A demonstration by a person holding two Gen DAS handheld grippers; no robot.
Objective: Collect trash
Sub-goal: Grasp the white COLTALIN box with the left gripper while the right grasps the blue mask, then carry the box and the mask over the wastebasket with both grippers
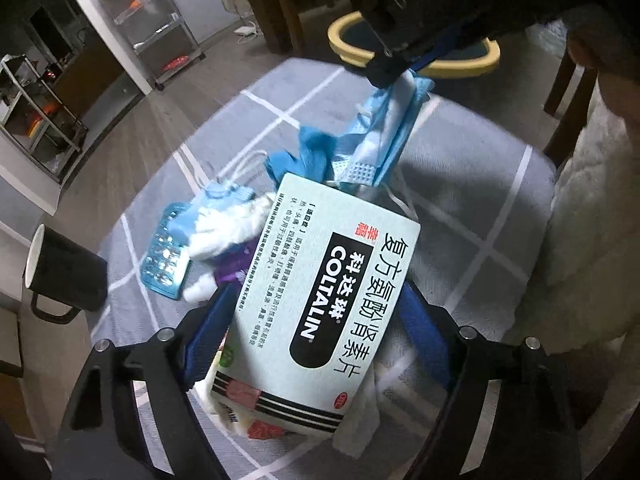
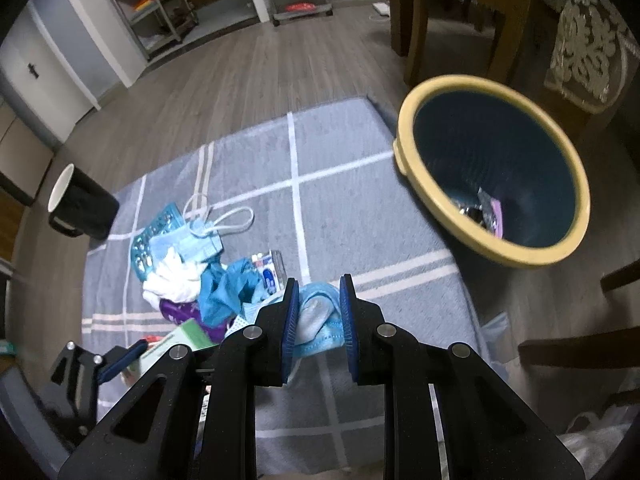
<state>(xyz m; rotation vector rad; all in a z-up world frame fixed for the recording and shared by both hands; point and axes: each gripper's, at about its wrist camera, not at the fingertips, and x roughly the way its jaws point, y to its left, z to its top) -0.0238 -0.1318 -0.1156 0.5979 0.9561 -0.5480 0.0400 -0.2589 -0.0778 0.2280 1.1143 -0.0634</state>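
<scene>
A grey checked mat (image 2: 332, 184) is taken as the landmark. Above its near edge, a crumpled blue face mask (image 2: 320, 320) is clamped between the closed jaws of the right gripper (image 2: 319, 322). Over the mat's near left part, a pale medicine box (image 1: 320, 280) is seen between the wide-set jaws of the left gripper (image 1: 320, 324); whether the pads press on it cannot be told. A pile of trash (image 2: 188, 268), with a blister pack (image 1: 166, 254), is left on the mat's left half. A yellow-rimmed bin (image 2: 404, 136) stands just beside the mat's right edge, a black mug (image 2: 82, 208) at its left edge
</scene>
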